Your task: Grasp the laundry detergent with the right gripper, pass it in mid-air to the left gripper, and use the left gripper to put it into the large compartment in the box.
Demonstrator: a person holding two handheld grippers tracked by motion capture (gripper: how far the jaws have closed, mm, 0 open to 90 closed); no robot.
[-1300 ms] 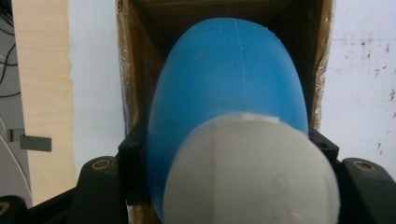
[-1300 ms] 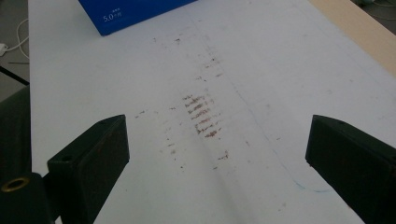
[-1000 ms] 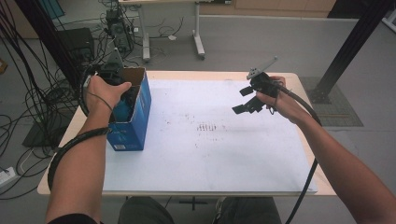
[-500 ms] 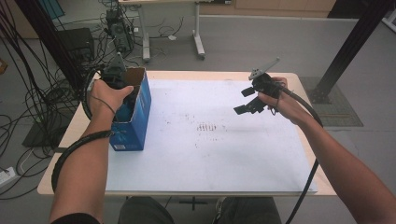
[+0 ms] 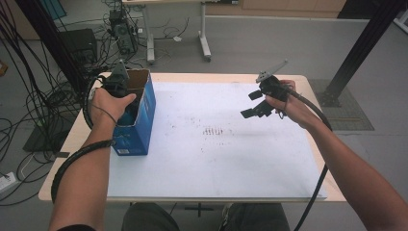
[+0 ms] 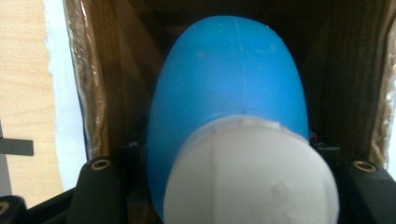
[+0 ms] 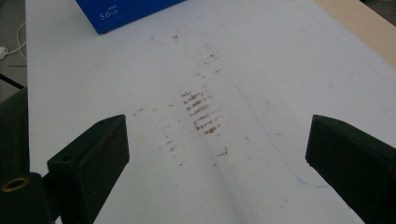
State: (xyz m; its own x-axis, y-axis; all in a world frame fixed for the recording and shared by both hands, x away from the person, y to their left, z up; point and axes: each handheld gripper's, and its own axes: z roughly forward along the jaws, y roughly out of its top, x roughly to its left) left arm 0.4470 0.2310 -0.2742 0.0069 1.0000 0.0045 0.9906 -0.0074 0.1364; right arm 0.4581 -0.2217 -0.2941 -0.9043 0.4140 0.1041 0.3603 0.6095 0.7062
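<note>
The left gripper (image 5: 126,103) has its jaws clamped on a blue bottle (image 6: 229,93) with a white cap (image 6: 250,175), held inside the open top of the blue box (image 5: 137,127). The box stands upright near the counter's (image 5: 72,139) left edge, towards the far corner. The right gripper (image 5: 257,102) hovers above the far right part of the counter, jaws wide apart, over the white sheet (image 7: 261,56) with its reddish smudges (image 7: 201,112).

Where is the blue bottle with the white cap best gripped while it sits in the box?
Probably across the blue bottle body just below its white cap, coming from above through the open top of the box: the walls block the sides, as the left gripper shows.
</note>
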